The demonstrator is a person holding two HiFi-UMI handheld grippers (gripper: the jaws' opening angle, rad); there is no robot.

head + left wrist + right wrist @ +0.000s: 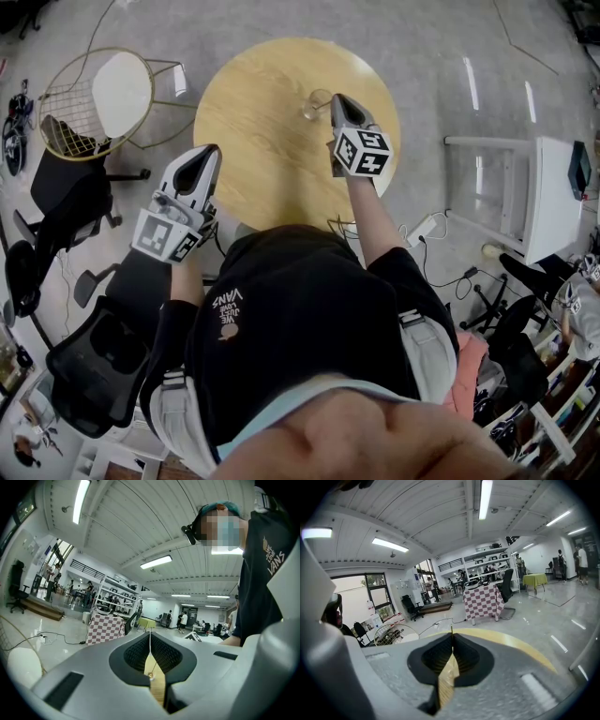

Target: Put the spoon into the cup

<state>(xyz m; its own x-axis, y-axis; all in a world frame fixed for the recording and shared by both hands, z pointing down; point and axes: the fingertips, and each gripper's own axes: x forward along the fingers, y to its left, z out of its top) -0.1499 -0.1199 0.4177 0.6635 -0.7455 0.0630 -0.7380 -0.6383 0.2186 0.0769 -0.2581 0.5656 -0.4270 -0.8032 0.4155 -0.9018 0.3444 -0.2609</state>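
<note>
**Both claws shut, cup on the table**

My left gripper (202, 161) is closed tight with nothing in it, at the edge of the round wooden table (253, 112). My right gripper (339, 103) is closed and empty too, just beside the glass cup (315, 103) on the table. I cannot tell where the spoon is.

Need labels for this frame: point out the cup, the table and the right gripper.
cup (314, 105), head view, on its clear glass wall.
table (253, 131), head view, on the bare wooden top.
right gripper (340, 103), head view, at its fingertip end.
</note>
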